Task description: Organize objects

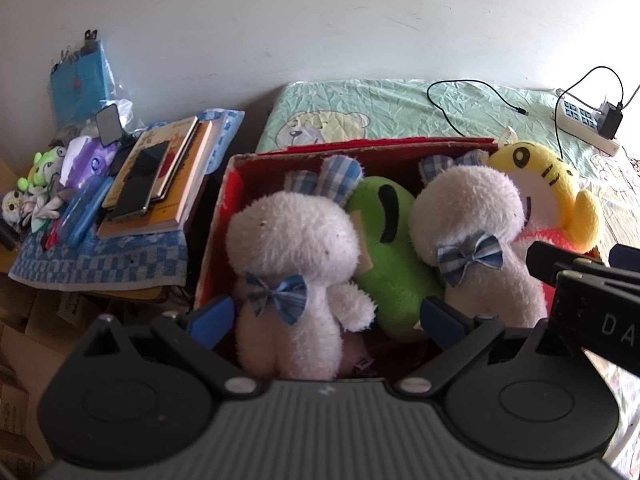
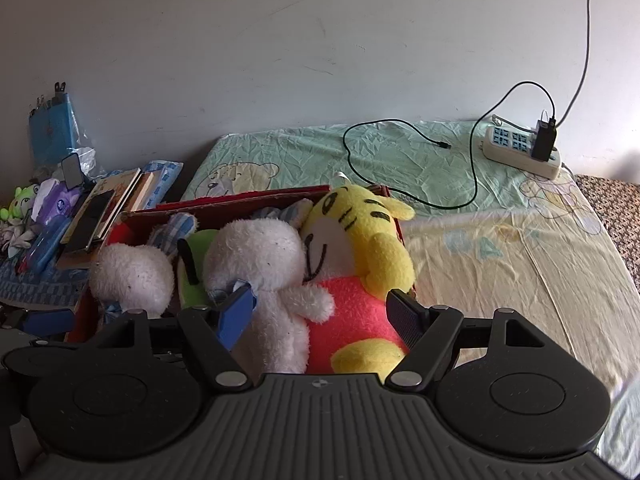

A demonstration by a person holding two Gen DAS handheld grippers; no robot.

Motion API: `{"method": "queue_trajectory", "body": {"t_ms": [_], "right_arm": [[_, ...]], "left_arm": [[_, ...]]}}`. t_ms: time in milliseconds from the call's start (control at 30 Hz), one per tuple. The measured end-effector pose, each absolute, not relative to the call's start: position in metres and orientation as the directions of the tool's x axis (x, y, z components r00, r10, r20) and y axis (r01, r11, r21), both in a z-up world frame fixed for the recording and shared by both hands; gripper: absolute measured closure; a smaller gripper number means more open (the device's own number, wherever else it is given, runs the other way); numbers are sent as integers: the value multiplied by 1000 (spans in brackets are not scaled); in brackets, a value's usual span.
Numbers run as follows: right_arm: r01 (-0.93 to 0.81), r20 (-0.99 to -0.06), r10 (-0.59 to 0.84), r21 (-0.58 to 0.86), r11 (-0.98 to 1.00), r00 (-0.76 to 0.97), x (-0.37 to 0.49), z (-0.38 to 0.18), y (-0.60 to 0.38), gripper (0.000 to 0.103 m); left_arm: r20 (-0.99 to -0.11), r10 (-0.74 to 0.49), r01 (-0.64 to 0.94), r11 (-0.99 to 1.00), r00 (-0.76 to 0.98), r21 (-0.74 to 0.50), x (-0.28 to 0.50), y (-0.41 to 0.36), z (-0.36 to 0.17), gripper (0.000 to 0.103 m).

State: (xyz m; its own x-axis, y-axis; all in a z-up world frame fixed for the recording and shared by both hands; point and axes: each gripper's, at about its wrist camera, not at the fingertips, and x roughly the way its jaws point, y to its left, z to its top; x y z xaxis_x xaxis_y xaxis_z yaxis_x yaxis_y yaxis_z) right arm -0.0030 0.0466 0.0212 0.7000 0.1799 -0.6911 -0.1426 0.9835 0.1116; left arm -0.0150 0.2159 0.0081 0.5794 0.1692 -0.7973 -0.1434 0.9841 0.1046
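A red box (image 1: 224,216) on the bed holds several plush toys upright: a white bunny with a blue bow (image 1: 292,248), a green plush (image 1: 384,240), a second white bunny (image 1: 476,240) and a yellow tiger (image 1: 548,192). My left gripper (image 1: 328,320) is open, its fingers either side of the left bunny's body. My right gripper (image 2: 324,312) is open around the second bunny's (image 2: 260,264) arm and the tiger's (image 2: 360,248) red belly. The red box's far wall (image 2: 256,200) shows behind them.
A side table with a blue checked cloth (image 1: 100,260) at the left carries books (image 1: 160,176), a phone, pens and small toys. On the bed sheet (image 2: 500,272) lie a black cable (image 2: 400,160) and a power strip with a charger (image 2: 524,148).
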Motion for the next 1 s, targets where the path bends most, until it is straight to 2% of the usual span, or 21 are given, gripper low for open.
{"method": "queue_trajectory", "body": {"t_ms": [567,1000], "right_arm": [[-146,-682,196,132,980,705,-27,33,36,27],[-112,-716,185,149,983,674,-57,27,29,27]], "left_arm": [[-784,203,-170,977,586,126,-41,216,23,3],[-815,146,-104,989,561,106,-68,201,19,3]]}}
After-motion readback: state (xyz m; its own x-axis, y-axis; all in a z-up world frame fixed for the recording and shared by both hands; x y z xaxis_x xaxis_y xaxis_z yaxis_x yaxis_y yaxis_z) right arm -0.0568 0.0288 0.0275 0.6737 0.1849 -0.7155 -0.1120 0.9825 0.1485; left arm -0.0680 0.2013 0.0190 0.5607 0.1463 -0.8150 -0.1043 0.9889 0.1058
